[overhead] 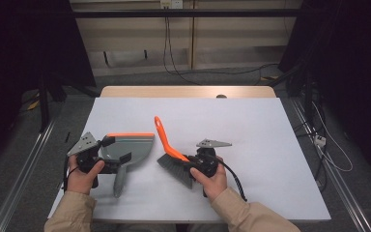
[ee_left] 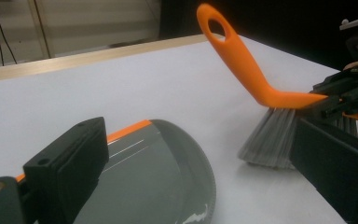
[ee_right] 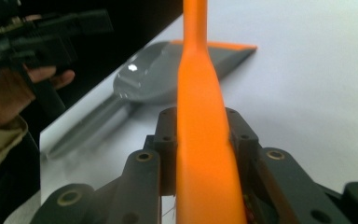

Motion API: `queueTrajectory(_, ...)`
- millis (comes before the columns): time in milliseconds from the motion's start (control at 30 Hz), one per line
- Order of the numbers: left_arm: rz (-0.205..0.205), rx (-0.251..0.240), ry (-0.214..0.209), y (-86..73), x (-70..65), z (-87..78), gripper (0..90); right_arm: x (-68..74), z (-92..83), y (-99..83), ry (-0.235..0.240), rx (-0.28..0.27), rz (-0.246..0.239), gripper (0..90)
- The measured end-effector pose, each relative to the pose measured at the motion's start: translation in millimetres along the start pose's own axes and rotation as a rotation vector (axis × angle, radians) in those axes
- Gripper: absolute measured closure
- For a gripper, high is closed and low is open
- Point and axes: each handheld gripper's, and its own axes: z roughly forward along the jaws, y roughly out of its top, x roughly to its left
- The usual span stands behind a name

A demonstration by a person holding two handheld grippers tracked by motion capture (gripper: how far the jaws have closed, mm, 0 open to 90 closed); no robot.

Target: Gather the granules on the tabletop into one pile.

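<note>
Gripping the orange brush (overhead: 171, 153) by its back with the right gripper (overhead: 193, 165), jaws clamping both sides of the plastic, as the right gripper view is showing; bristles touching the white bench (overhead: 251, 145), handle tilting up and away. Lying just beside it, to the left: the grey dustpan (overhead: 128, 145) with its orange lip, flat on the bench. Holding the left gripper (overhead: 107, 153) at the pan's rear edge; one jaw sitting above the pan, the other cut off by the frame, so cannot tell whether pinching it or standing apart. Showing no readable brand, label or writing anywhere. Blurring the near brush back and jaws in close range.
</note>
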Motion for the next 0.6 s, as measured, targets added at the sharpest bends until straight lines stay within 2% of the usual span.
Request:
queueTrajectory(133, -0.001, -0.001, 0.003, -0.1, 0.1, -0.3, 4.4, 7.3, 9.6, 4.7, 0.001, -0.032, 0.013, 70.7)
queueTrajectory(333, 0.000, 0.003, 0.000, -0.2, 0.1, -0.2, 4.4, 11.4, 31.1, 0.1, 0.004, 0.003, 0.040, 70.7)
queueTrajectory(367, 0.001, 0.000, -0.001, -0.1, 0.1, -0.2, 4.4, 10.6, 33.5, -0.7, -0.005, 0.017, 0.043, 70.7)
queueTrajectory(467, 0.001, 0.000, 0.002, -0.3, 0.7, -0.4, 4.4, 6.7, 35.1, -2.3, -0.059, 0.038, 0.008, 70.6)
queueTrajectory(533, 0.000, 0.003, 0.002, -0.5, 0.5, -0.1, 4.4, 1.3, 32.5, -1.8, -0.064, 0.048, 0.044, 70.5)
queueTrajectory(600, 0.002, 0.003, 0.000, -0.3, 0.3, -0.1, 4.4, -0.8, 29.7, -1.8, -0.070, 0.051, 0.035, 70.4)
